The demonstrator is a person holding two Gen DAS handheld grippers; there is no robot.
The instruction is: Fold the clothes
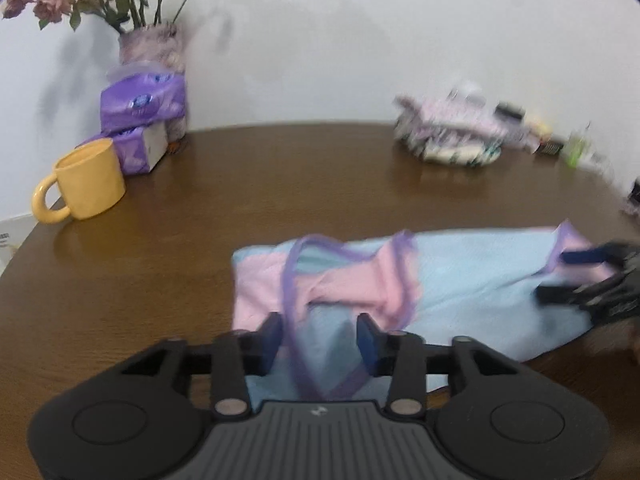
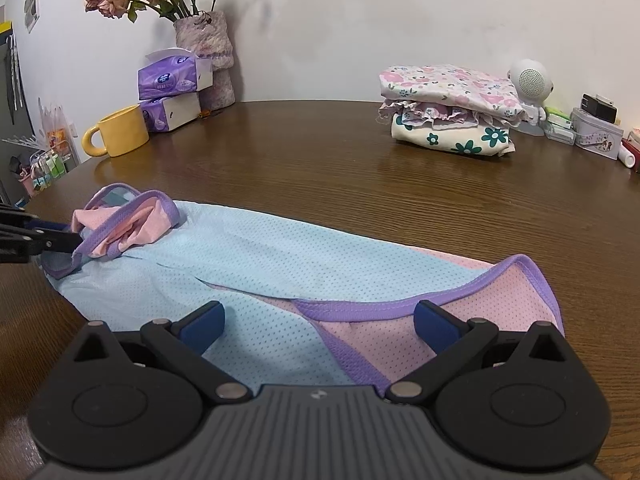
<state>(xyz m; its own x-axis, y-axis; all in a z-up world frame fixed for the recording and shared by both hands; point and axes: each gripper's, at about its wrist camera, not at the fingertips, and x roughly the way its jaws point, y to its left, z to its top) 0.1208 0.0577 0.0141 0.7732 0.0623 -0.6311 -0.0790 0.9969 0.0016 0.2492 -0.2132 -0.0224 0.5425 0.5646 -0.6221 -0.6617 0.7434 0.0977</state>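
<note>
A light blue and pink mesh garment with purple trim (image 1: 472, 276) lies spread on the brown table, also in the right wrist view (image 2: 256, 252). My left gripper (image 1: 320, 336) is open, its fingers on either side of a bunched purple-trimmed strap at the garment's left end. It shows at the left edge of the right wrist view (image 2: 52, 240). My right gripper (image 2: 318, 320) is open wide and empty, low over the garment's right end near the purple trim. It shows at the right edge of the left wrist view (image 1: 576, 276).
A yellow mug (image 2: 120, 132), two purple tissue packs (image 2: 172, 92) and a vase of dried roses (image 2: 208, 48) stand at the back left. A stack of folded floral clothes (image 2: 452, 108) sits at the back right, beside a white speaker (image 2: 530, 80) and small boxes (image 2: 596, 136).
</note>
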